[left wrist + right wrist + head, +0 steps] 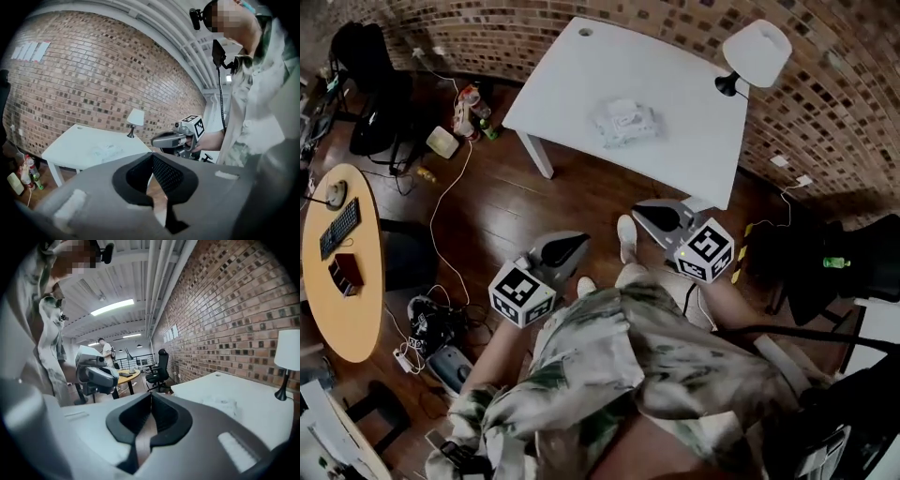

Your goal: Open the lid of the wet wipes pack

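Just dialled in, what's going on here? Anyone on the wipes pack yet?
Not yet. A person stands short of the white table, holding both grippers in front of the body over the wooden floor. The left gripper and right gripper each have their fingers closed together with nothing between them. The wet wipes pack lies near the middle of the table, well clear of both grippers. It is too small to tell whether its lid is open. A lamp stands at the table's corner.
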A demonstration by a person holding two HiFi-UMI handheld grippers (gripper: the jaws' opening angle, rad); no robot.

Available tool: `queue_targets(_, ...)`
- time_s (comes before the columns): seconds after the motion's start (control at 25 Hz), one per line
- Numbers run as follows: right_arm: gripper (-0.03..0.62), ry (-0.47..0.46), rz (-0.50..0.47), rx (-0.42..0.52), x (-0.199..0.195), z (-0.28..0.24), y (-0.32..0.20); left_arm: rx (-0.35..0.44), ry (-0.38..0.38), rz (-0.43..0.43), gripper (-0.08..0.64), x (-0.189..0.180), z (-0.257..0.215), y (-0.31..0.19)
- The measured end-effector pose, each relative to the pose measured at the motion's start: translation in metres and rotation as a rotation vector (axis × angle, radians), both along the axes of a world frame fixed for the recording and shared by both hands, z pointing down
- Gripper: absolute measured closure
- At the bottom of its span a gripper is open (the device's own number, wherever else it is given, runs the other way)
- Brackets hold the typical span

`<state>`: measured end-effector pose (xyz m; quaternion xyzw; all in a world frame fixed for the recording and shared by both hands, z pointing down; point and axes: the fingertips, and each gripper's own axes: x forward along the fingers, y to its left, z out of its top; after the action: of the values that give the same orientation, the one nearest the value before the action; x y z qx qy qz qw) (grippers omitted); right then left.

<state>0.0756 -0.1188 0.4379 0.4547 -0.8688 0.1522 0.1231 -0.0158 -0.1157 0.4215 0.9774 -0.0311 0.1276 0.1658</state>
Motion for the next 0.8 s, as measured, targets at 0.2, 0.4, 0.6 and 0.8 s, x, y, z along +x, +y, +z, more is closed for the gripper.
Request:
queue_targets(0.2,0.589,-0.002,0.016,-0.005,-0.035,-0.014,0.068,0.055,0.016,0.113,0.558,-0.004,-0.018,0.052)
queue_targets(0.4,0.589,-0.001,0.021,0.050,-0.048,-0.041,0.124,0.076,0.063,0.162,0.558,0.003,-0.035,0.096)
queue_targets(0.6,0.591,0.024,0.055,0.079,-0.036,-0.050,0.191,0.097,0.068,0.211,0.558,0.021,-0.044,0.158)
queue_targets(0.8,0.591,0.070,0.054,0.067,-0.017,-0.057,0.282,0.111,0.070,0.189,0.558,0.050,-0.061,0.238)
